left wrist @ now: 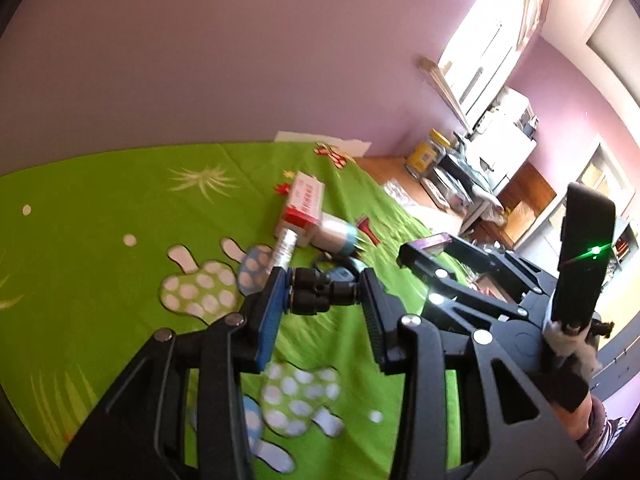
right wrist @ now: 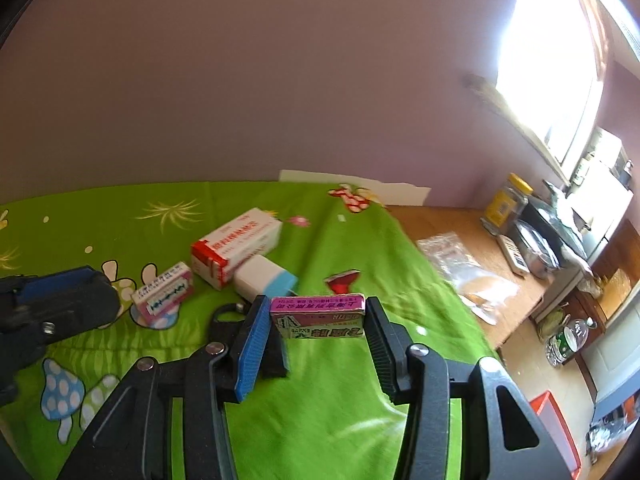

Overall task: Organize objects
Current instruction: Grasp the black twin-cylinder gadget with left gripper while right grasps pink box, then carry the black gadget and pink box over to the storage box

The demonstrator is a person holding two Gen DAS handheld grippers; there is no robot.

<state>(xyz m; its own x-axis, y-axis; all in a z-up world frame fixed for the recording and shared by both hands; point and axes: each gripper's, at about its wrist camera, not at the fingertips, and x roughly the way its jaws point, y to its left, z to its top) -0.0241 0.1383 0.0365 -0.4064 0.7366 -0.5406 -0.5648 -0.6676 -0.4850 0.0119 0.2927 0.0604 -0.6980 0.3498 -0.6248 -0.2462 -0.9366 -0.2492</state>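
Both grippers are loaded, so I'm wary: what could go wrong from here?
1. The right gripper pinches the small pink box only at its fingertips; it could slip out.
2. The left gripper clamps a rounded black fitting, which might twist loose.
3. The grippers are close; they could collide.

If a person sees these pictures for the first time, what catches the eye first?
Probably the bright green tablecloth with mushroom prints. Next, the right gripper holds a small pink box between its pads, and the left gripper clamps a black fitting. Behind them lies a red-and-white carton.
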